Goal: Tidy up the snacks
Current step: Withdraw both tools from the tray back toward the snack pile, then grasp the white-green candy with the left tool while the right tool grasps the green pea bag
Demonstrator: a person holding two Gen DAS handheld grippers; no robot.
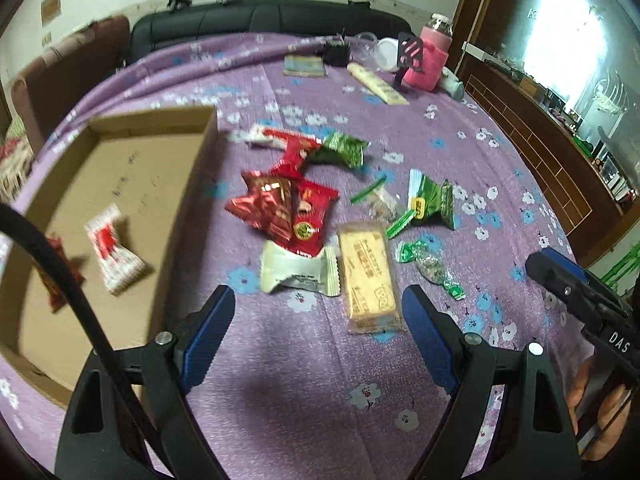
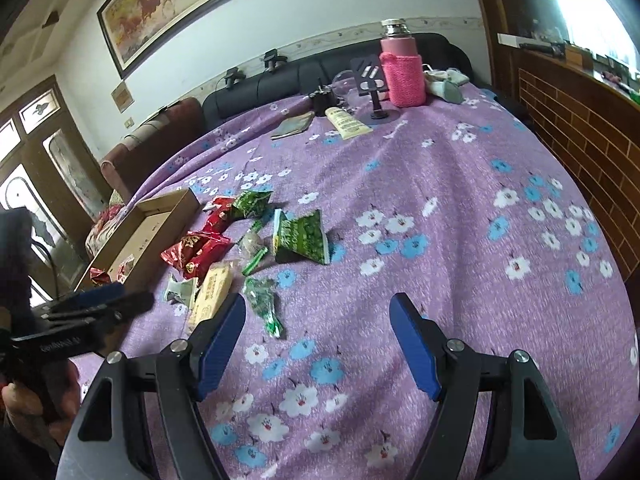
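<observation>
A cardboard box [image 1: 120,168] sits at the left on the purple flowered cloth, with a white-and-red packet [image 1: 114,250] and a red packet [image 1: 56,280] inside it. Loose snacks lie to its right: red packets [image 1: 288,212], green packets [image 1: 432,200], a white packet [image 1: 296,270], a yellow biscuit pack [image 1: 368,280] and a green wrapped candy [image 2: 262,304]. My left gripper [image 1: 320,320] hovers open just short of the white packet and biscuit pack, holding nothing. My right gripper [image 2: 318,312] stands open over bare cloth, with the green candy by its left finger.
At the table's far end stand a pink-sleeved bottle [image 2: 402,72], a black phone stand [image 2: 374,80], a cream tube [image 2: 348,122] and a booklet [image 2: 292,126]. A black sofa [image 2: 280,80] runs behind, and a wooden cabinet [image 2: 580,128] lines the right side.
</observation>
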